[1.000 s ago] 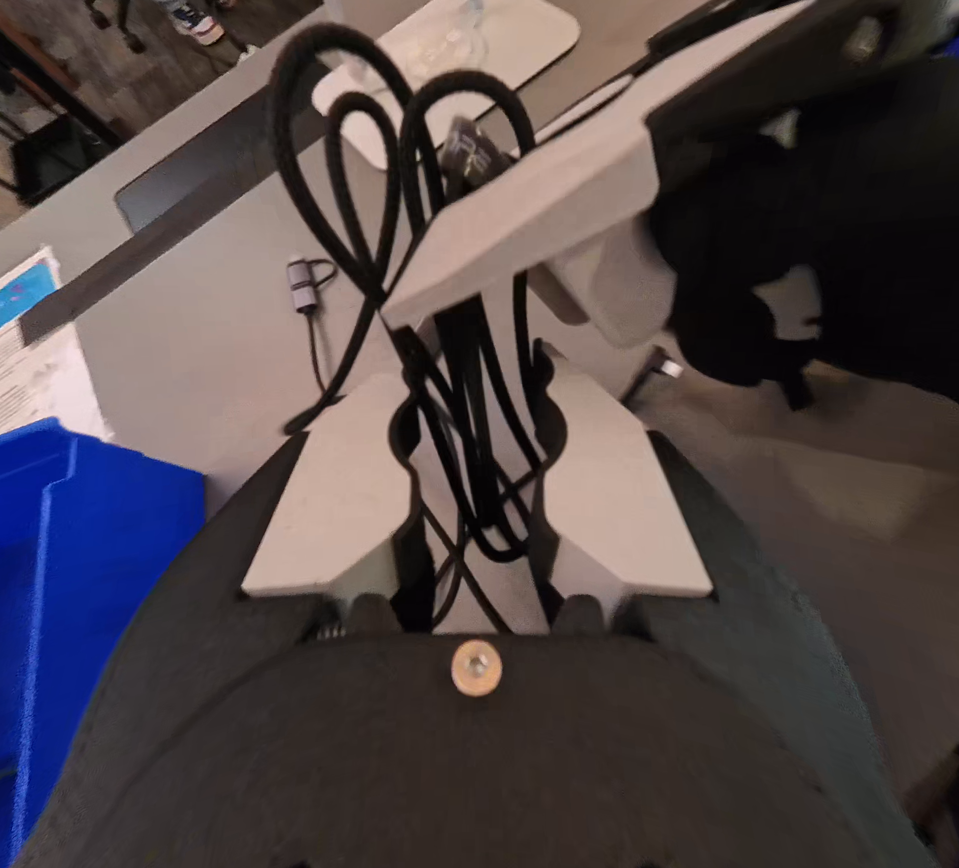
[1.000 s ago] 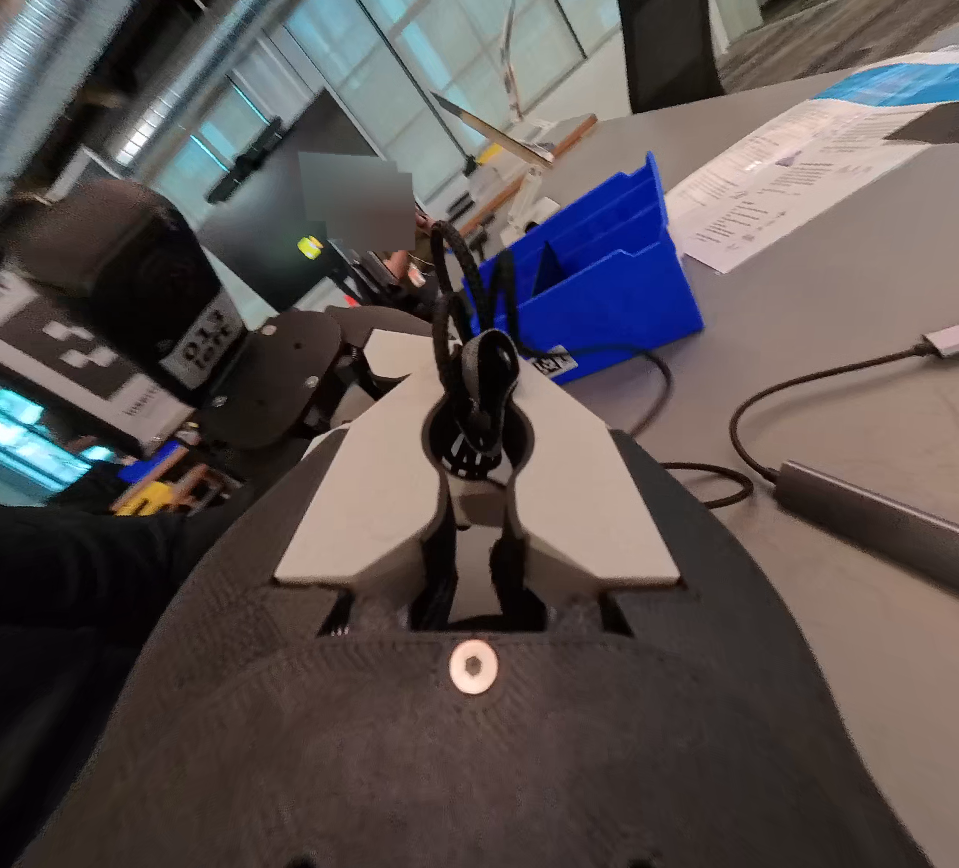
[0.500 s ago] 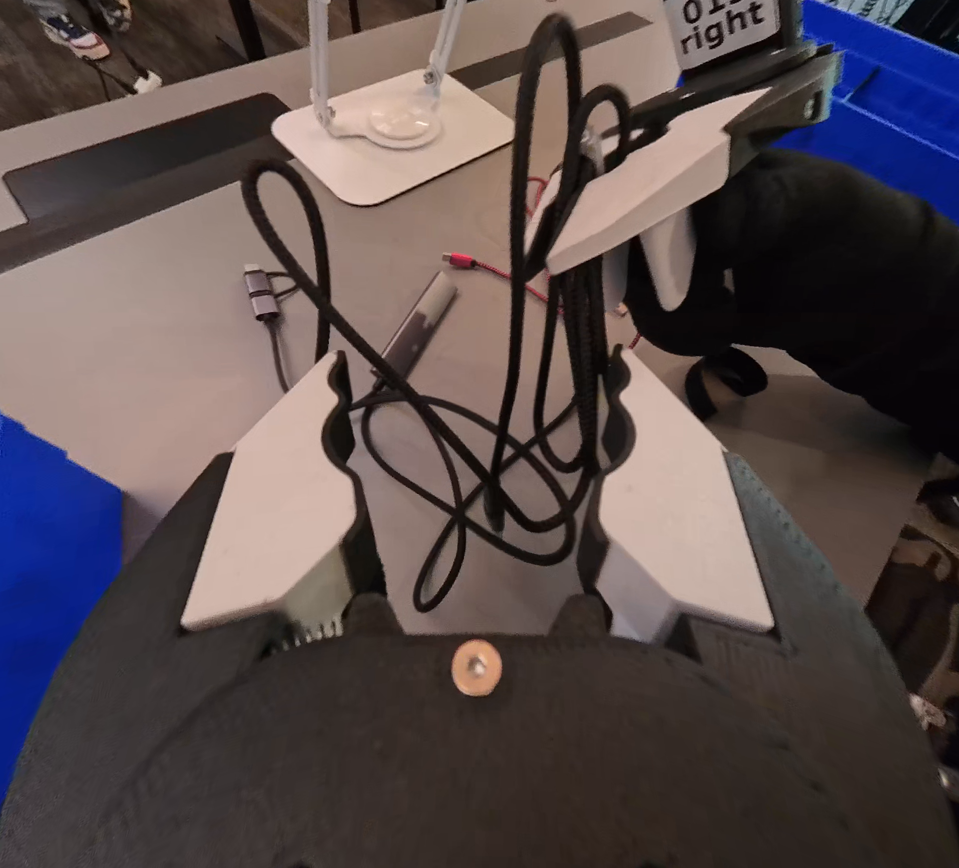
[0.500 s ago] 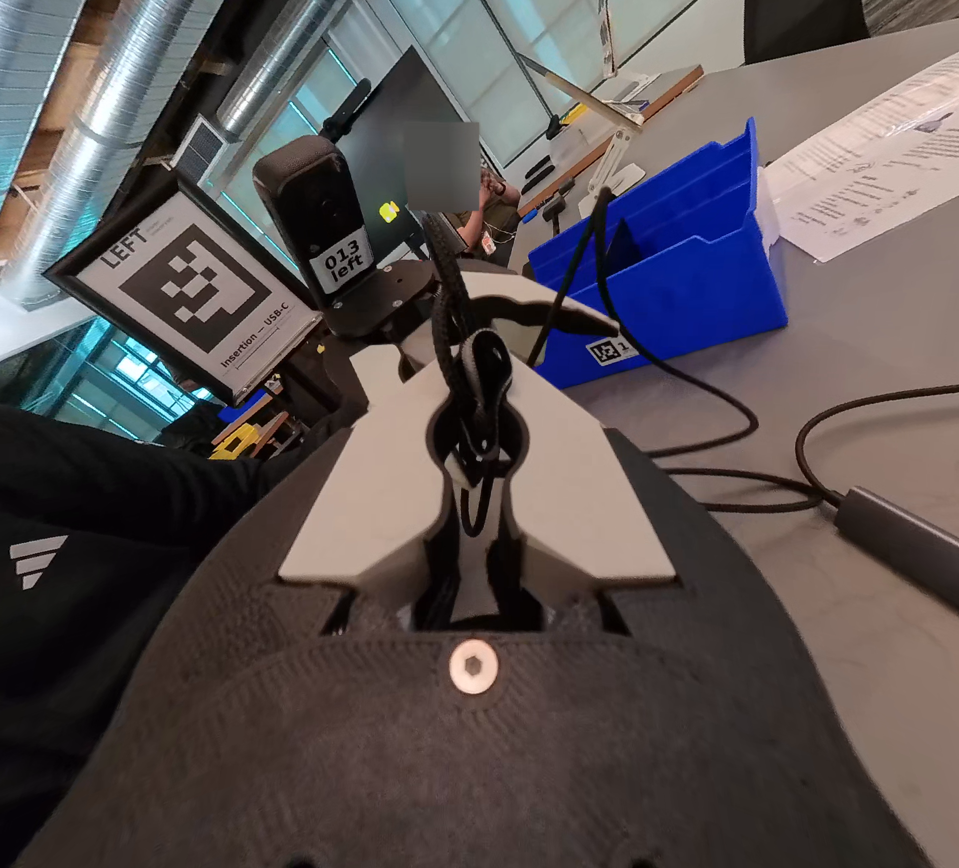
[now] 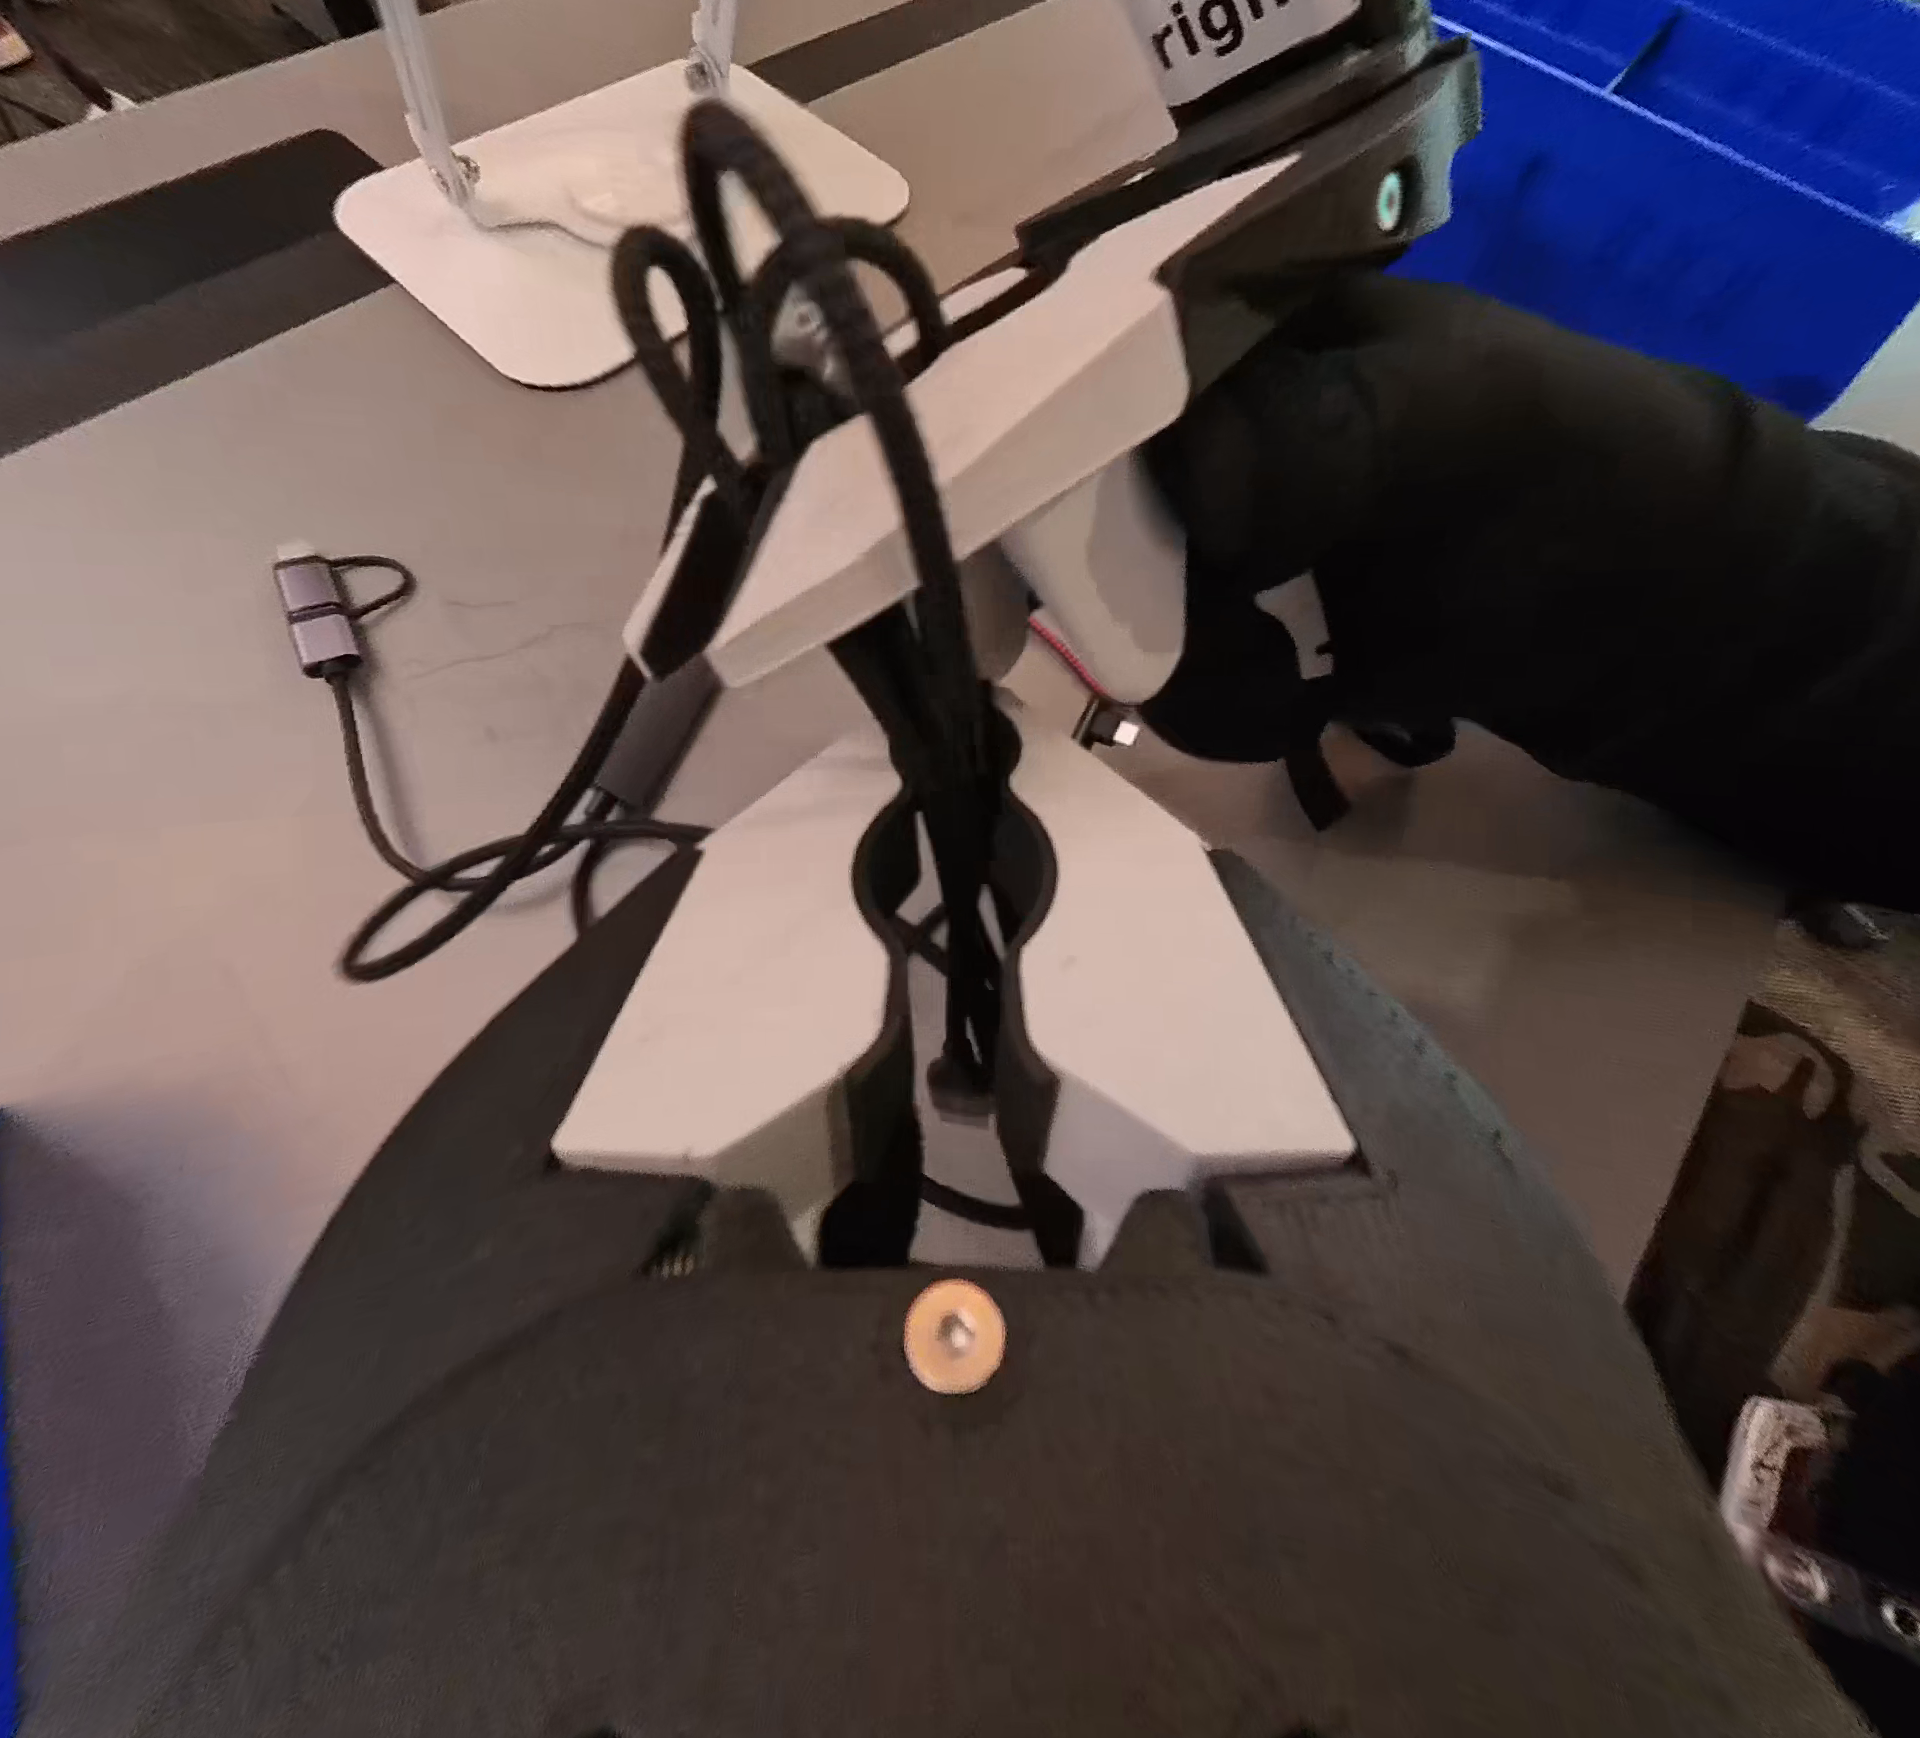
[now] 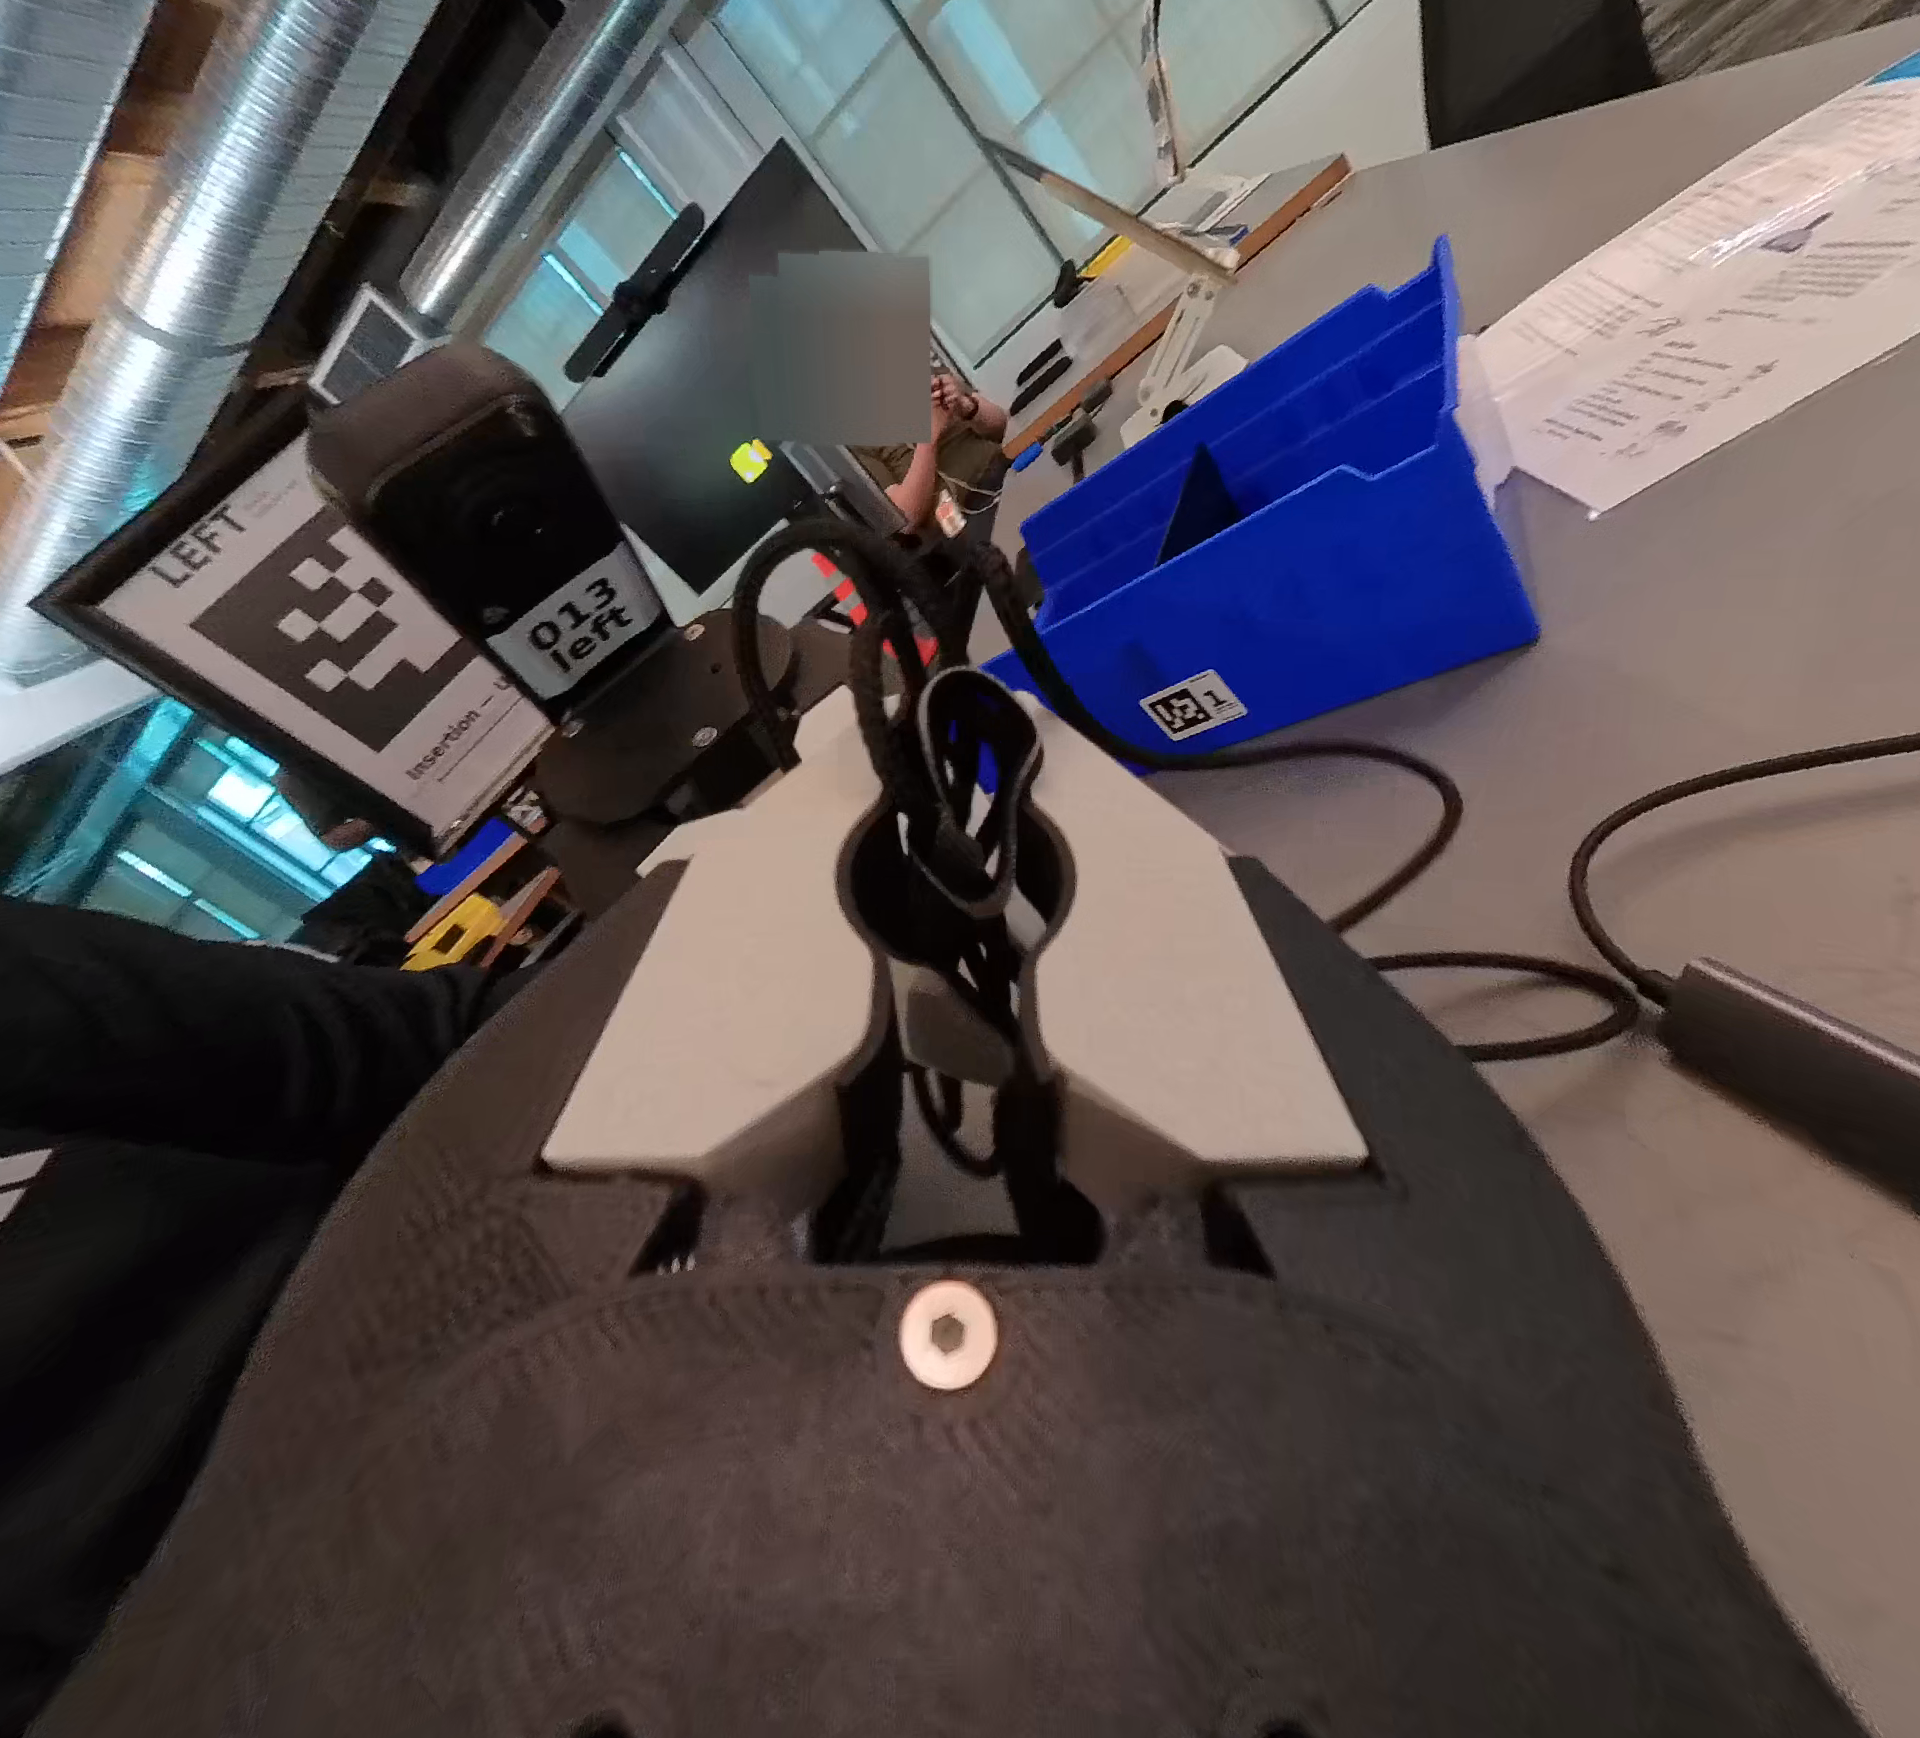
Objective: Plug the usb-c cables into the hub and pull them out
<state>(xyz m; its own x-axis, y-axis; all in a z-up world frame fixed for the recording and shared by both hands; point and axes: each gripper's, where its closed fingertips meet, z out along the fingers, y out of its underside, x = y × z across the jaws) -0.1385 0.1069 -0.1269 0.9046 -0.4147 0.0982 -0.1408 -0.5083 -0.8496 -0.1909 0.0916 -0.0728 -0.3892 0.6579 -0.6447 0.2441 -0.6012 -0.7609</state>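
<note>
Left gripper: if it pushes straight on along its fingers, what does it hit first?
Probably the right gripper, which crosses just ahead of the left gripper, both shut on the black cable bundle. Depth is unclear; it might slip beneath and meet the grey table.

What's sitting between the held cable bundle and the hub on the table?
Nothing solid that shows. In the right wrist view the hub lies on the table to the right of the right gripper, with only loose black cable loops between. The cable bundle is coiled, clamped by both it and the left gripper.
</note>
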